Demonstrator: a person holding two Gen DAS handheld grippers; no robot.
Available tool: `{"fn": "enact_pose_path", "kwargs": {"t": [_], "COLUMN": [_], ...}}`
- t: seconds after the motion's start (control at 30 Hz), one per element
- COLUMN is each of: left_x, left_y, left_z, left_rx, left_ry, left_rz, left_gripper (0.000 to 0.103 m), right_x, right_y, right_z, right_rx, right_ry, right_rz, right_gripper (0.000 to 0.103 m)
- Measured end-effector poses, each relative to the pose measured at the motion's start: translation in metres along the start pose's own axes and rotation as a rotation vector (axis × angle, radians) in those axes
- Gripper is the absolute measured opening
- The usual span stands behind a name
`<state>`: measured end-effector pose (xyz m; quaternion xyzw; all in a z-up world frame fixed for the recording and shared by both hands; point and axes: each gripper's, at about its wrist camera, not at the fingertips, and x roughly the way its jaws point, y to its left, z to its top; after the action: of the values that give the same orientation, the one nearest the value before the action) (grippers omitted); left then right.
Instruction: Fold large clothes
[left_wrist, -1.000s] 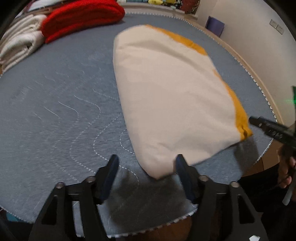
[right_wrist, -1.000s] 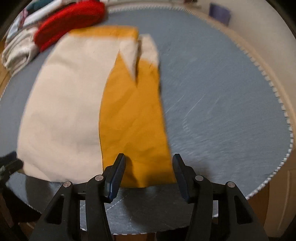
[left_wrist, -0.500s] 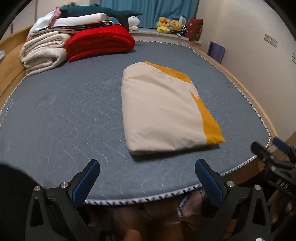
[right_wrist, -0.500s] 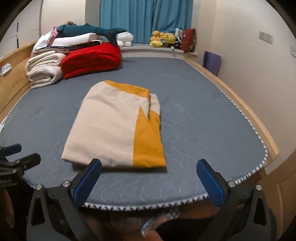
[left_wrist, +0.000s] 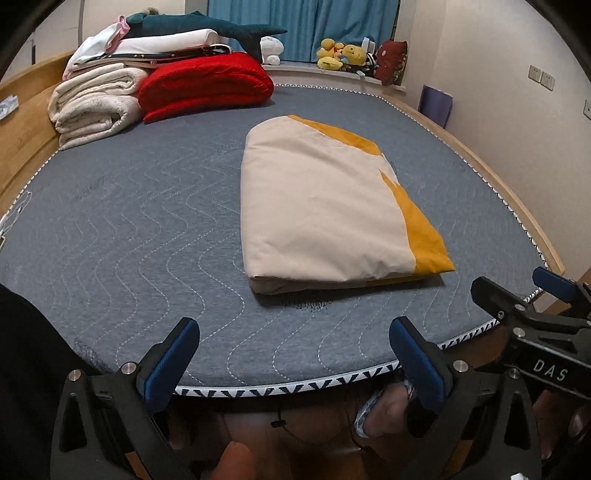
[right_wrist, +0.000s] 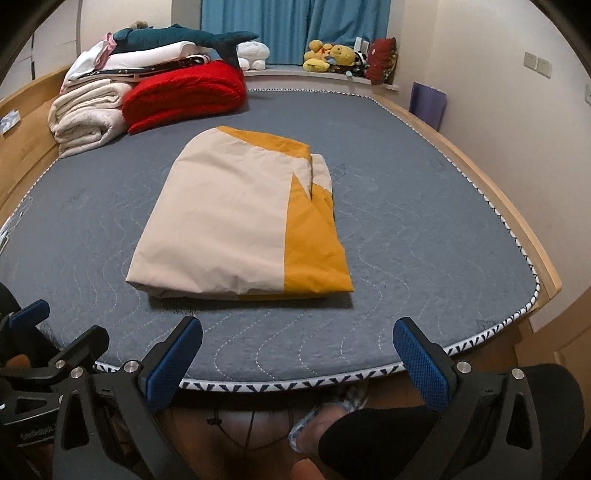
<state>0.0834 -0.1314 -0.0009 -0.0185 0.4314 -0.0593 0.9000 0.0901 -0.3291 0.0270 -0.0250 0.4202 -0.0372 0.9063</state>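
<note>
Both tools off the cloth. My left tool (left_wrist: 293, 356) hangs past the foot edge of the bed, jaws spread wide, nothing in them. My right tool (right_wrist: 297, 354) is the same: wide apart, empty, also back over the mattress (right_wrist: 424, 229) edge. In the left view the right tool (left_wrist: 517, 295) shows at far right; in the right view the left tool (right_wrist: 55, 336) shows at far left.

The folded garment (right_wrist: 229, 221) lies flat mid-mattress, nearer the foot than the head, well apart from the stacks at the headboard. It looks like a neat rectangle, so I judge the fold done or nearly done; the step in hand reads as let go and check.

To do it well: if another fold is wanted, I'd take the two near corners, one per tool, pinch all layers together and carry them evenly so the stack doesn't skew. The right side has a loose tucked flap near the top; I'd press that flat first.

Materials: garment (left_wrist: 317, 206) is thin woven cloth, cream with a mustard-yellow panel along the right, soft rounded fold on the near-left edge, layers visible at the near end. Mattress is grey quilted fabric with wavy stitching and a patterned trim. Red quilt (left_wrist: 207, 88) is puffy; cream blanket (left_wrist: 96, 103) is fleecy and rolled. Tool pads are blue and textured.
</note>
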Motion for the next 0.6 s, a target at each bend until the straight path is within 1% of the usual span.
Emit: {"fn": "enact_pose_path", "kwargs": {"t": [0.17,0.6], "left_x": [-0.0006,0.0022], "left_y": [0.0017,0.0043], "left_z": [0.0018,0.0033], "left_rx": [-0.012,-0.022], "left_ry": [-0.016,-0.014], "left_rz": [-0.003,-0.01], "left_gripper": [0.102,0.102], "right_x": [0.0026,0.0033], "right_y": [0.0072,0.0072], "right_z": [-0.0009,0.0006], "right_rx": [-0.022,-0.028], "right_ry": [-0.001,-0.015], "right_rz": [-0.001,-0.008], "right_gripper": [0.103,0.103]}}
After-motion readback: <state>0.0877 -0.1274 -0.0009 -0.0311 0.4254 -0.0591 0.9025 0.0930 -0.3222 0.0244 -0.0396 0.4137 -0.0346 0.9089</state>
